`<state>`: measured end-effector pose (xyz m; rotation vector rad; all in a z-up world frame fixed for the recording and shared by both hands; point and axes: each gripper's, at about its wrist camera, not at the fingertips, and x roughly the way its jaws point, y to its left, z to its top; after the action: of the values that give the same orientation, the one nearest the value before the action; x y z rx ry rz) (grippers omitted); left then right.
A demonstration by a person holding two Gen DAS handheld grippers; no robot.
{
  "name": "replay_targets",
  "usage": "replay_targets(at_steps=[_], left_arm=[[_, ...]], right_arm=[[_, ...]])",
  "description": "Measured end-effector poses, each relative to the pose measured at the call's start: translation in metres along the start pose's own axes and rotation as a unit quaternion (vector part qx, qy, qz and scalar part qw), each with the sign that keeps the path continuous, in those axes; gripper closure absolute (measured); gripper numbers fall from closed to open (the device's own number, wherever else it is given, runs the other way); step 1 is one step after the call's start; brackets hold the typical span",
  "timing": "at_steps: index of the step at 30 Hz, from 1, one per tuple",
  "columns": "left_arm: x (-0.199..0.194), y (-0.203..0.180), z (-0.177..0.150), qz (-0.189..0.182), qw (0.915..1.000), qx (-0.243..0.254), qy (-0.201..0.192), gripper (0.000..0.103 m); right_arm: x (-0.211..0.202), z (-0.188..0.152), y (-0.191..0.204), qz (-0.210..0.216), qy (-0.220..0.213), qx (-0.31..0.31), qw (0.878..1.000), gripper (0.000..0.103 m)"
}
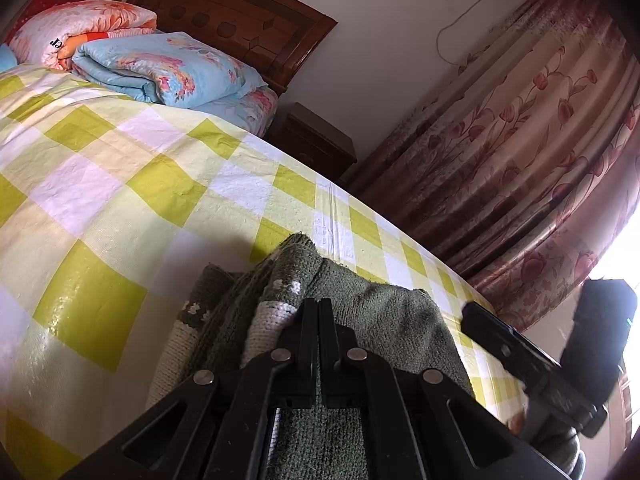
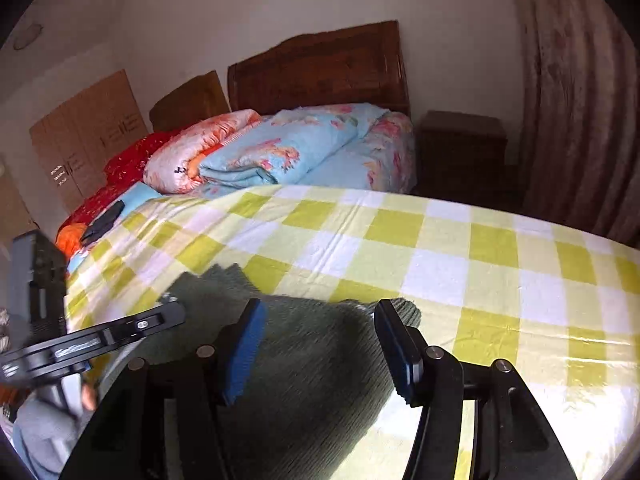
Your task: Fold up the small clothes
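1. The left gripper (image 1: 318,312) had its two jaws pressed together; whether a fold of the green knitted garment (image 1: 376,312) was pinched between them could not be told, since the tips hid the spot
2. The right gripper (image 2: 320,344) had its jaws spread wide, with only blurred green knit showing in the gap between the two blue-padded fingers (image 2: 246,344)
3. In the left wrist view the garment lay bunched on the checked bedspread (image 1: 120,184) from 6 to 5 o'clock, near the bed's edge; its lower part was hidden under the gripper frame
4. Pale cream patterning (image 1: 276,308) showed on the knit just at 10 o'clock of the closed tips, too crumpled to read as a shape
5. In the right wrist view the garment (image 2: 312,360) was smeared by motion, its outline ragged, its near end cut off by the gripper body
6. The right gripper appeared in the left view at 4 o'clock (image 1: 480,320), only one finger plain; the left gripper (image 2: 172,312) appeared at 9 o'clock in the right view, partly cut off
7. One garment was seen, one bedspread, two grippers
8. At 11 o'clock in the left view lay two folded quilts, one blue floral (image 1: 168,68) and one orange floral (image 1: 84,24)
9. One wooden headboard (image 1: 240,16), one dark nightstand (image 1: 316,136) and one floral curtain (image 1: 520,140) stood beyond; a dark flat object (image 2: 102,222) on the far bedding was too small to identify
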<state>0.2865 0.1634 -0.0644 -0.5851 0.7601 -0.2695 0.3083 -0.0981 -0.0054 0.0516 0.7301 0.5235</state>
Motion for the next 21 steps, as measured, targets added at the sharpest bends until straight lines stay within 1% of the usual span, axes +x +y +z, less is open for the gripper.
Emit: replay_targets(at_steps=[4, 6, 7, 8, 9, 11, 12, 13, 14, 15, 16, 17, 18, 20, 21], left_arm=[[-0.001, -0.001, 0.0, 0.003, 1.0, 0.002, -0.001, 0.101], [-0.001, -0.001, 0.0, 0.004, 1.0, 0.004, -0.001, 0.101], [-0.001, -0.002, -0.001, 0.004, 1.0, 0.004, -0.001, 0.101], [-0.001, -0.002, -0.001, 0.005, 1.0, 0.006, -0.002, 0.101], [-0.001, -0.003, -0.002, 0.008, 0.9999, 0.008, -0.003, 0.101], [-0.001, -0.003, -0.001, 0.01, 0.9999, 0.008, -0.003, 0.101], [-0.001, -0.003, -0.001, 0.01, 0.9999, 0.008, -0.003, 0.101], [-0.001, -0.003, -0.001, 0.01, 0.9999, 0.008, -0.004, 0.101], [-0.001, -0.003, -0.001, 0.01, 0.9999, 0.008, -0.003, 0.101], [-0.001, -0.003, -0.001, 0.011, 0.9999, 0.009, -0.003, 0.101], [-0.001, -0.003, -0.001, 0.011, 0.9999, 0.009, -0.004, 0.101], [-0.001, -0.003, -0.001, 0.011, 0.9999, 0.009, -0.003, 0.101], [-0.001, -0.003, -0.001, 0.01, 0.9999, 0.009, -0.003, 0.101], [-0.001, -0.002, -0.001, 0.003, 1.0, 0.006, 0.0, 0.101], [-0.002, -0.001, 0.0, -0.006, 1.0, 0.002, 0.006, 0.101]], right_arm=[[-0.04, -0.037, 0.047, 0.009, -0.005, -0.081, 0.997, 0.0], [-0.049, -0.062, 0.064, 0.006, 0.005, -0.113, 0.994, 0.0], [-0.048, -0.075, 0.07, -0.002, 0.02, -0.126, 0.992, 0.0], [-0.049, -0.089, 0.074, -0.028, 0.022, -0.147, 0.989, 0.0], [-0.055, -0.098, 0.074, -0.034, 0.007, -0.148, 0.988, 0.0], [-0.068, -0.101, 0.065, -0.029, 0.005, -0.105, 0.994, 0.0], [-0.075, -0.102, 0.065, -0.04, -0.004, -0.096, 0.995, 0.0], [-0.081, -0.104, 0.068, -0.052, -0.019, -0.097, 0.994, 0.0], [-0.086, -0.106, 0.073, -0.048, -0.028, -0.104, 0.993, 0.0], [-0.086, -0.109, 0.078, -0.034, -0.028, -0.113, 0.993, 0.0], [-0.08, -0.113, 0.082, -0.028, -0.014, -0.123, 0.992, 0.0], [-0.071, -0.118, 0.085, -0.032, 0.006, -0.13, 0.991, 0.0], [-0.066, -0.121, 0.084, -0.028, 0.013, -0.124, 0.992, 0.0], [-0.065, -0.124, 0.077, -0.019, 0.018, -0.09, 0.996, 0.0], [-0.068, -0.125, 0.074, -0.017, 0.022, -0.077, 0.997, 0.0]])
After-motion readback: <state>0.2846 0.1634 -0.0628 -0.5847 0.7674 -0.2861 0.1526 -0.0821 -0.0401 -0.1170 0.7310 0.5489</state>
